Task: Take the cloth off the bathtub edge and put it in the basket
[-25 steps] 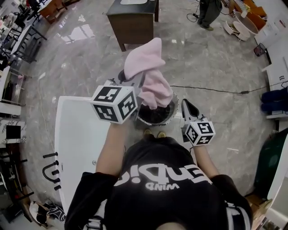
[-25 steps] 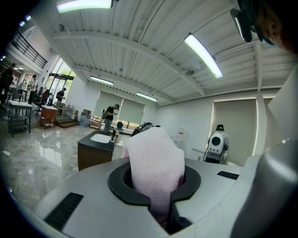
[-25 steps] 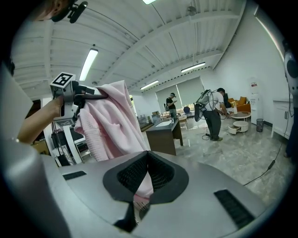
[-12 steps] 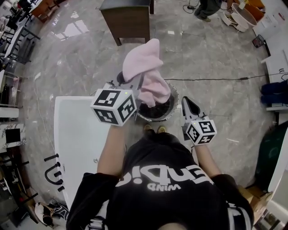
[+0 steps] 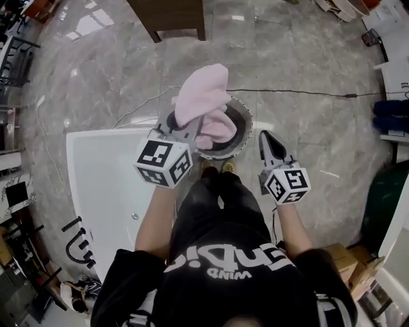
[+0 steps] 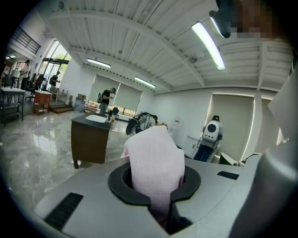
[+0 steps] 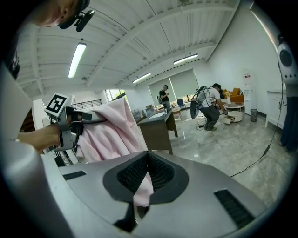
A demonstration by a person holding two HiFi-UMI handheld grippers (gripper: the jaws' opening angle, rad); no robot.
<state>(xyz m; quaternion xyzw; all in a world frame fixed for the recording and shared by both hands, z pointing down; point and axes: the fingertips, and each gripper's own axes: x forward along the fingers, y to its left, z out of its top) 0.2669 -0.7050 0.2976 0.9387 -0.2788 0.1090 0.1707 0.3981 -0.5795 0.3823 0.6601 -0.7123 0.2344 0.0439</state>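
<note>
A pink cloth (image 5: 208, 102) is bunched up in my left gripper (image 5: 192, 128), which is shut on it. The cloth's lower folds hang over the mouth of the round, metal-rimmed basket (image 5: 249, 128) on the floor. In the left gripper view the cloth (image 6: 156, 172) stands up out of the closed jaws of the left gripper (image 6: 160, 190). The white bathtub (image 5: 102, 185) lies below and left of that gripper. My right gripper (image 5: 265, 139) is held right of the basket, apart from the cloth, its jaws together. In the right gripper view the cloth (image 7: 111, 135) shows behind the right gripper (image 7: 142, 186).
A dark wooden cabinet (image 5: 169, 16) stands on the marble floor beyond the basket. A black cable (image 5: 307, 94) runs across the floor to the right. Black tap fittings (image 5: 77, 246) sit by the tub's near left. The person's shoes (image 5: 217, 167) stand just behind the basket.
The left gripper, still shut on the cloth, has drawn slightly nearer the basket's mouth. The head view has tilted down, so the cabinet slid up the frame. The right gripper has barely moved.
</note>
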